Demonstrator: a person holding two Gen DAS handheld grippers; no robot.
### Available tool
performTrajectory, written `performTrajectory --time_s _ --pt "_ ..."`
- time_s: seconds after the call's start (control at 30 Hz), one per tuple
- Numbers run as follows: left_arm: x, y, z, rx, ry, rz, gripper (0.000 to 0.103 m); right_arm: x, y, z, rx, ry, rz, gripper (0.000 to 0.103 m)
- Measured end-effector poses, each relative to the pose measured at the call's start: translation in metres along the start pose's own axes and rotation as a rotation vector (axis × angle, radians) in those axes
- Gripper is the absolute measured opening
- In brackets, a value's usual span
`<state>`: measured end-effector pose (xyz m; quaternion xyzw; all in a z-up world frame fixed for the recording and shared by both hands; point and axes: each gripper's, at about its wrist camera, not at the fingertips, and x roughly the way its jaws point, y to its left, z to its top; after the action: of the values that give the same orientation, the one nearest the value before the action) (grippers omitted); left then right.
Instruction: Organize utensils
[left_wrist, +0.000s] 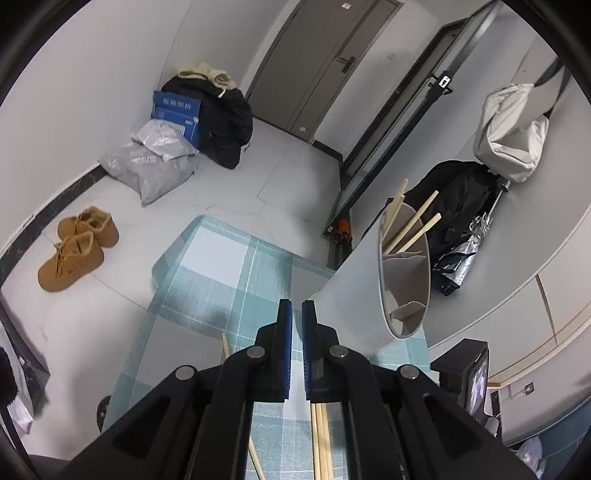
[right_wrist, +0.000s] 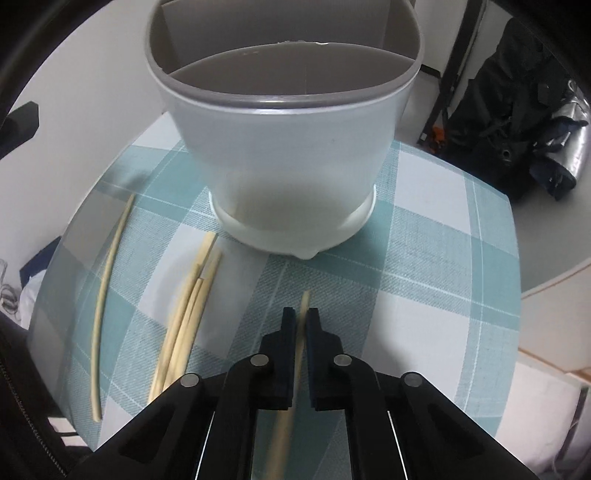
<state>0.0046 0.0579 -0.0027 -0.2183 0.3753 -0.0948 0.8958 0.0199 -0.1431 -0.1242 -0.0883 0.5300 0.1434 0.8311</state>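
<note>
My right gripper (right_wrist: 301, 314) is shut on a single wooden chopstick (right_wrist: 303, 304), its tip sticking out ahead of the fingers, above the teal checked tablecloth (right_wrist: 424, 258). The white divided utensil holder (right_wrist: 288, 140) stands just ahead of it. A bundle of chopsticks (right_wrist: 188, 310) and one lone chopstick (right_wrist: 107, 291) lie on the cloth to the left. My left gripper (left_wrist: 297, 306) is shut with nothing between its fingers, left of the holder (left_wrist: 354, 288), which has several chopsticks (left_wrist: 410, 229) standing in it. More chopsticks (left_wrist: 321, 439) lie under the left gripper.
The table's far edge (left_wrist: 177, 258) drops to a tiled floor with brown shoes (left_wrist: 74, 254), grey bags (left_wrist: 147, 166) and dark clothing (left_wrist: 225, 122). A black bag and folded umbrella (right_wrist: 539, 122) lie on the floor at the right.
</note>
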Motion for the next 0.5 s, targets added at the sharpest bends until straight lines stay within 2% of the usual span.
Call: performTrajectory --time_s 0.07,0.27,0.33,0.47,0.5 --pt "-0.001 0.001 0.0 0.013 -0.005 -0.006 0.001 -0.002 -0.005 -0.003 0.029 -0.015 0.025 0.004" --pt "-0.01 0.003 -0.003 0.04 -0.013 -0.003 0.001 -0.034 -0.027 -0.016 0.15 -0.154 0.115 0.004" --pt "-0.008 0.009 -0.002 0.024 0.024 -0.004 0.001 -0.051 -0.034 -0.021 0.18 -0.214 0.151 0.004" --pt "0.005 0.033 0.0 -0.071 0.106 0.066 0.003 -0.083 -0.052 -0.031 0.258 -0.344 0.213 0.004" --pt "0.013 0.042 0.0 -0.098 0.15 0.082 0.01 -0.088 -0.059 -0.033 0.286 -0.371 0.233 0.004"
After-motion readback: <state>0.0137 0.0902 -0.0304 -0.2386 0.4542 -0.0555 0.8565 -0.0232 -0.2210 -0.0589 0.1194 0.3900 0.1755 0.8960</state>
